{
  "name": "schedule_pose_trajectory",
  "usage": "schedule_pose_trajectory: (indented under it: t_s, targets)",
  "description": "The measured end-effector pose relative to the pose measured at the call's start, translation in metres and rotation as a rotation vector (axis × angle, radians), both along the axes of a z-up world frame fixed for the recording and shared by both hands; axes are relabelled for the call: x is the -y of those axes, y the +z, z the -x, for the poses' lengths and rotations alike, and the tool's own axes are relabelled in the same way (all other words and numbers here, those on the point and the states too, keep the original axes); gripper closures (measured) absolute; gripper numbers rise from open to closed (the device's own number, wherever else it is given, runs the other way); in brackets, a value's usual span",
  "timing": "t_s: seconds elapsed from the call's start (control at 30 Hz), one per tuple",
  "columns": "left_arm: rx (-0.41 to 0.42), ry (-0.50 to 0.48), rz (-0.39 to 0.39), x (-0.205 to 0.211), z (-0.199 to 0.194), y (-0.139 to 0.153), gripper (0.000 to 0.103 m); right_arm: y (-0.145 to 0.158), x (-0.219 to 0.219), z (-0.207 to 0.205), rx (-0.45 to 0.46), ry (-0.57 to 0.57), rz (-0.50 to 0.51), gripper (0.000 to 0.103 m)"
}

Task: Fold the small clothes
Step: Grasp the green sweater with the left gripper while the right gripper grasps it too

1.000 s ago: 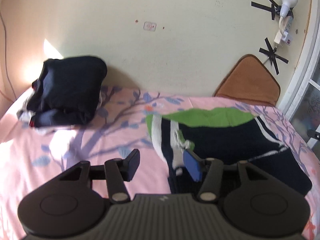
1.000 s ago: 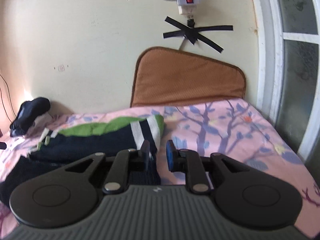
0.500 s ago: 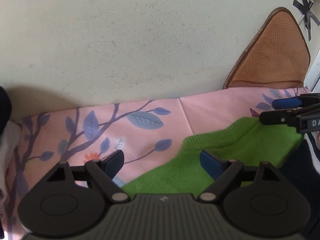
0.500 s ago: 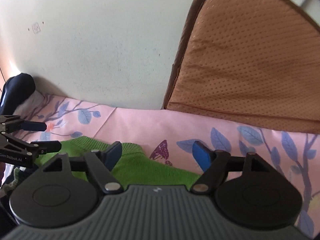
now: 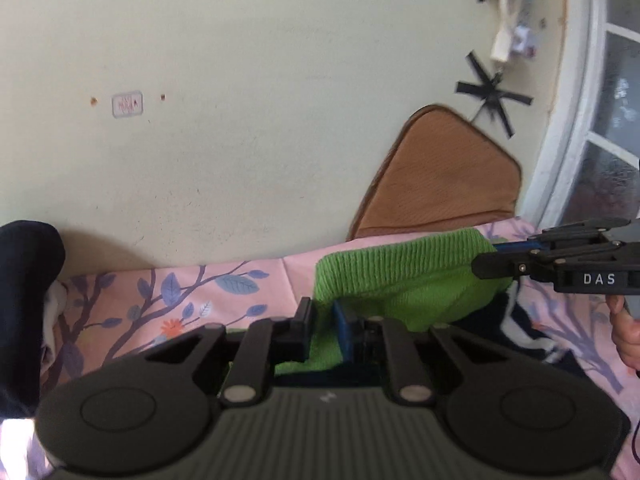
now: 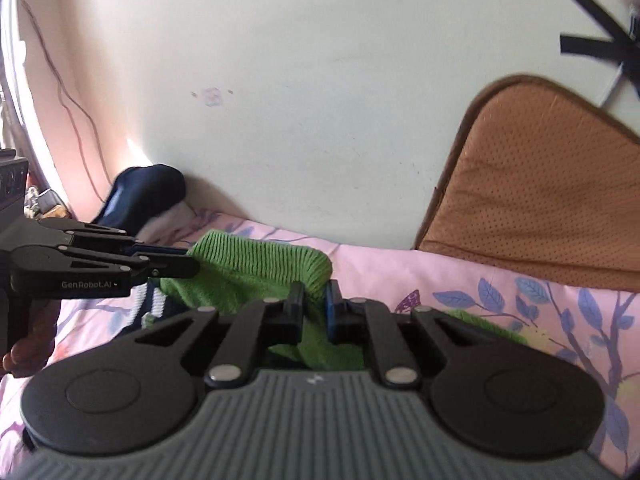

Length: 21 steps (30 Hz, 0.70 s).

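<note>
One garment [image 5: 404, 276] is seen, knitted, with a ribbed bright green band above a dark body with white stripes. Its green edge is raised off the pink flowered bedsheet [image 5: 192, 300] and is stretched between the two claws. The left claw [image 5: 322, 316] is closed on the green knit, which is pinched between its pads. The right claw [image 6: 314, 308] is closing, and green fabric is pressed between its pads too. The dark lower part is largely hidden behind both claw bodies. One dark clothes pile [image 6: 148, 196] is blurred, far left of the claws. One brown cushion [image 6: 552, 184] is cut off at the frame edge.
</note>
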<state>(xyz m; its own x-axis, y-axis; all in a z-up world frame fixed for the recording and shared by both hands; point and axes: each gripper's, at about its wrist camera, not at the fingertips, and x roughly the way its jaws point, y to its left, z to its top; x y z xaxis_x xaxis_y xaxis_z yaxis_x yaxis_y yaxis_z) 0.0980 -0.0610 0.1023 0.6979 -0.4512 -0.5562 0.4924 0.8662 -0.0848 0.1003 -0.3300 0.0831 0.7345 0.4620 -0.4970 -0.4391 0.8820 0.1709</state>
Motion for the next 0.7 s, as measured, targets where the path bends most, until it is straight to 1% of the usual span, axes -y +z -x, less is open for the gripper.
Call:
schedule_pose_trajectory:
  t_s: [0.07,0.13,0.23,0.33,0.4,0.43,0.47,0.53,0.57,0.6,0.63,0.67,0.7]
  targets:
    - [0.054,-0.033,0.022,-0.007,0.049,0.008,0.091,0.008,0.004,0.049,0.052,0.023,0.004,0.09]
    - [0.093,-0.055,0.027,-0.011,0.095,0.009,0.091,0.007,0.006,0.095,0.087,0.042,0.017,0.09]
    - [0.109,-0.095,0.031,-0.017,0.158,0.0,0.09,-0.009,0.006,0.16,0.098,0.062,0.022,0.09]
    - [0.098,-0.134,0.005,-0.017,0.204,-0.018,0.09,-0.033,0.003,0.214,0.098,0.057,0.038,0.09]
    - [0.05,-0.147,-0.026,-0.014,0.219,-0.036,0.086,-0.052,-0.003,0.237,0.094,0.033,0.077,0.089]
    - [0.018,-0.149,-0.046,-0.013,0.221,-0.047,0.084,-0.063,-0.005,0.24,0.072,0.012,0.075,0.087]
    - [-0.014,-0.145,-0.065,-0.012,0.222,-0.056,0.078,-0.073,-0.004,0.242,0.046,-0.009,0.073,0.085]
    - [-0.096,-0.119,-0.106,-0.014,0.219,-0.072,0.077,-0.089,-0.002,0.238,-0.016,-0.051,0.087,0.073]
    - [-0.119,-0.115,-0.099,-0.019,0.218,-0.072,0.077,-0.092,0.002,0.239,-0.035,-0.057,0.077,0.073]
    - [-0.122,-0.106,-0.075,-0.027,0.22,-0.07,0.076,-0.09,0.006,0.241,-0.031,-0.057,0.046,0.071]
    - [-0.109,-0.088,-0.043,-0.037,0.222,-0.063,0.069,-0.083,0.012,0.243,-0.024,-0.047,0.007,0.069]
    - [-0.093,-0.068,-0.012,-0.046,0.221,-0.056,0.059,-0.075,0.018,0.248,0.005,-0.041,-0.032,0.067]
    - [-0.075,-0.042,0.028,-0.056,0.221,-0.049,0.056,-0.067,0.023,0.254,0.044,-0.045,-0.066,0.064]
